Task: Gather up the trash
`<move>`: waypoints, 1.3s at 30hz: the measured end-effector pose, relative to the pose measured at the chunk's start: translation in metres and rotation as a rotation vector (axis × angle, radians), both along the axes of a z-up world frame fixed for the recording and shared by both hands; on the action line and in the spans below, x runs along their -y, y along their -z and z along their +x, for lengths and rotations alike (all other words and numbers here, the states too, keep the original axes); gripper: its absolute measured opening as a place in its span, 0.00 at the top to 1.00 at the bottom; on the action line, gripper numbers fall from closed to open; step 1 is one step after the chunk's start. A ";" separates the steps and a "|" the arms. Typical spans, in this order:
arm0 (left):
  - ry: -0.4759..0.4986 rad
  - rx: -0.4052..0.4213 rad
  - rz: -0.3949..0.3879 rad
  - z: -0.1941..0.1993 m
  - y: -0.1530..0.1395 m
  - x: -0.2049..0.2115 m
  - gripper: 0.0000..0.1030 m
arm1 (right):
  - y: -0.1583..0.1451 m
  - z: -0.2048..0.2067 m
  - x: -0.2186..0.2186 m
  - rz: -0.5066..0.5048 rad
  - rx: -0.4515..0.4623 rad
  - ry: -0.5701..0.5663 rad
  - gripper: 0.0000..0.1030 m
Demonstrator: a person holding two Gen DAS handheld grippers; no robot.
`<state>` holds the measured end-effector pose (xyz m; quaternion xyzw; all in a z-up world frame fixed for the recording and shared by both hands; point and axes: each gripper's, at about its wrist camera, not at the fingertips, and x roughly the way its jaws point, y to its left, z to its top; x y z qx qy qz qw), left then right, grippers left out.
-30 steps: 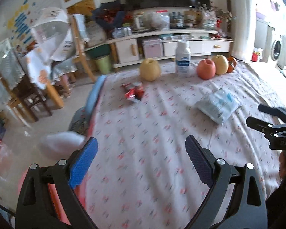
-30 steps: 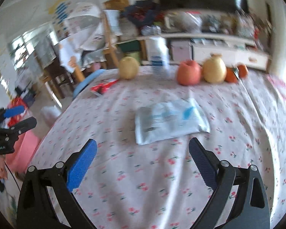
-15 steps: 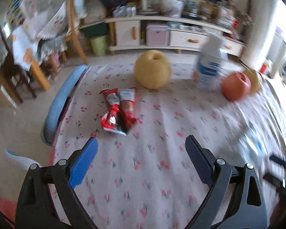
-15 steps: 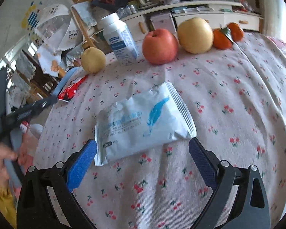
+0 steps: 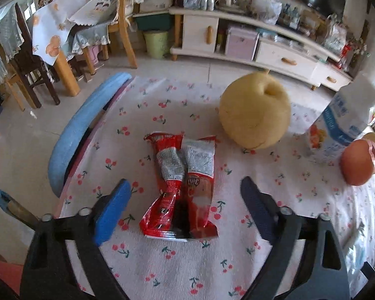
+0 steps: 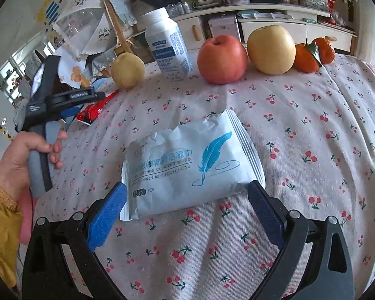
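Two crumpled red snack wrappers (image 5: 200, 165) lie side by side on the cherry-print tablecloth (image 5: 162, 262) near its left edge. My left gripper (image 5: 183, 192) hangs over them, one finger on each side. Its jaws are closing and the pads are still apart from the wrappers. In the right wrist view a pale blue wet-wipes pack (image 6: 192, 160) lies flat. My right gripper (image 6: 186, 187) stands open around its near edge, the pads beside its corners. That view also shows a hand holding the left gripper (image 6: 70, 107) by the red wrappers (image 6: 95, 110).
Behind the wrappers sit a yellow pear (image 5: 255, 110), a white bottle (image 5: 342, 125) and a red apple (image 5: 357, 162). The right wrist view adds a second pear (image 6: 271, 48) and tangerines (image 6: 312, 55). A blue chair back (image 5: 82, 130) borders the table's left edge.
My left gripper swept across the table and down to the red wrappers, and its jaws narrowed. My right gripper dropped closer to the wipes pack, then held still.
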<state>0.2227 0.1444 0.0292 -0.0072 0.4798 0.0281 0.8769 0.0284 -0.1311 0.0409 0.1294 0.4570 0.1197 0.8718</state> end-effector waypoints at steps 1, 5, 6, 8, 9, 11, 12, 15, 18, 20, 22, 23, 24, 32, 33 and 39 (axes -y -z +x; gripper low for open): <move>-0.005 -0.012 0.005 0.002 0.003 0.000 0.31 | 0.000 0.000 0.001 0.003 0.000 0.003 0.07; -0.003 -0.024 0.011 0.000 0.011 0.004 0.51 | 0.001 0.001 0.007 -0.003 0.002 0.020 0.07; 0.009 -0.021 0.006 -0.003 0.011 0.007 0.52 | 0.002 0.003 0.008 -0.022 0.003 0.028 0.07; 0.060 -0.015 -0.005 -0.012 0.011 0.017 0.54 | 0.006 0.005 0.011 -0.030 0.000 0.030 0.07; 0.094 -0.015 0.000 -0.019 0.011 0.026 0.54 | 0.008 0.007 0.012 -0.023 -0.001 0.028 0.07; 0.166 -0.015 0.004 -0.030 0.012 0.042 0.54 | 0.008 0.009 0.013 -0.020 0.010 0.022 0.07; 0.203 -0.017 0.002 -0.036 0.012 0.050 0.55 | 0.007 0.010 0.014 -0.018 0.018 0.013 0.07; 0.340 -0.022 0.006 -0.062 0.012 0.084 0.55 | 0.007 0.012 0.020 0.012 0.022 0.008 0.07; 0.440 -0.028 -0.013 -0.084 0.013 0.108 0.55 | 0.002 0.012 0.035 0.049 0.024 0.048 0.07; 0.483 -0.030 -0.011 -0.098 0.013 0.119 0.55 | -0.005 0.010 0.045 0.038 0.038 0.079 0.07; 0.540 -0.030 -0.009 -0.118 0.013 0.130 0.55 | -0.009 0.007 0.056 0.014 0.045 0.115 0.07; 0.556 -0.028 -0.008 -0.127 0.013 0.134 0.55 | -0.010 0.005 0.060 0.010 0.043 0.126 0.07; 0.575 -0.029 -0.008 -0.136 0.014 0.139 0.55 | -0.009 0.004 0.064 0.012 0.034 0.136 0.07; 0.656 -0.035 -0.077 -0.203 0.013 0.168 0.55 | -0.005 -0.007 0.066 -0.001 0.004 0.125 0.07; 0.652 -0.033 -0.090 -0.210 0.013 0.169 0.55 | -0.005 -0.008 0.063 -0.009 0.009 0.117 0.07; 0.509 -0.020 -0.166 -0.226 0.011 0.155 0.56 | 0.000 -0.007 0.042 -0.157 0.006 0.073 0.07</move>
